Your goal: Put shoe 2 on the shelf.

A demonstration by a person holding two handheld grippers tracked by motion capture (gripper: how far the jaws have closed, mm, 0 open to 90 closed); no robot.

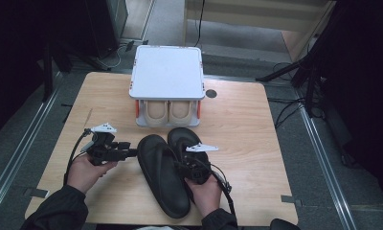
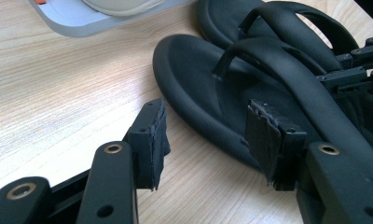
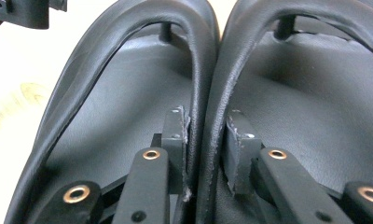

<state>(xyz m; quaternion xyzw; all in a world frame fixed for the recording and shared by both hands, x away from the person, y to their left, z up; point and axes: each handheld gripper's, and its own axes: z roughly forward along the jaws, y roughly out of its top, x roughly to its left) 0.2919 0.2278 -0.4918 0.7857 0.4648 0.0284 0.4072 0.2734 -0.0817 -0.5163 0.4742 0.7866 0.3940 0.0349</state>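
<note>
The right gripper (image 3: pixel 205 140) has its jaws pinched on the 2 inner straps (image 3: pixel 208 93) of the black sandals (image 1: pixel 163 175), lying mid-surface. The left gripper (image 2: pixel 208 140) gapes wide at the left sandal's rim (image 2: pixel 194 112). Bare wooden surface (image 1: pixel 237 124) surrounds them; the shoe rack (image 1: pixel 166 72) stands behind.

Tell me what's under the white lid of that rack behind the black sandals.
Under the white lid sit two beige shoes, toes facing out. Their back parts are covered by it.

White rack (image 1: pixel 166 72) at the desk's (image 1: pixel 242 124) far edge, beige shoes (image 1: pixel 169 111) tucked underneath; cables (image 1: pixel 108 60) on the floor (image 1: pixel 170 19) beyond.
</note>
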